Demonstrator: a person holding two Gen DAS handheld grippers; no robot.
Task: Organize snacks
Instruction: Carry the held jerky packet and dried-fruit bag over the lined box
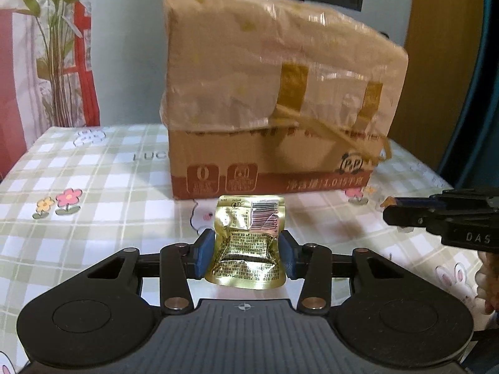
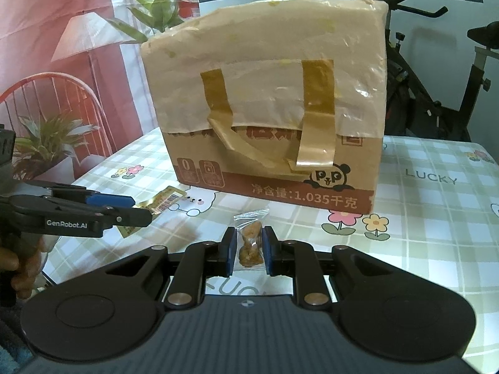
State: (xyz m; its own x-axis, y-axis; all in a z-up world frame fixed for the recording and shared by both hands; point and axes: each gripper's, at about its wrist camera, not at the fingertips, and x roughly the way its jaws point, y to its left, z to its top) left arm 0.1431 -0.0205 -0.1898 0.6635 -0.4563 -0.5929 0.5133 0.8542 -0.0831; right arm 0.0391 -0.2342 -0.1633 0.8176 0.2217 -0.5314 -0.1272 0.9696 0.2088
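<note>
My left gripper (image 1: 246, 240) is shut on a gold foil snack packet (image 1: 248, 243) with a barcode label, held above the tablecloth in front of a tall cardboard box (image 1: 274, 103). In the right wrist view that packet (image 2: 163, 202) sticks out of the left gripper (image 2: 137, 210) at the left edge. My right gripper (image 2: 248, 243) is shut on a small clear bag of brown snack pieces (image 2: 249, 243), also in front of the box (image 2: 265, 93). From the left wrist camera, the right gripper (image 1: 389, 210) enters at the right with a bit of brown snack at its tip.
The box, wrapped in tape and plastic with a panda logo, stands mid-table on a green checked cloth (image 2: 421, 193) printed with flowers. A plant (image 2: 46, 143) and red chair (image 2: 46, 93) are left of the table, exercise equipment (image 2: 436, 78) behind right. A hand (image 2: 15, 268) holds the left gripper.
</note>
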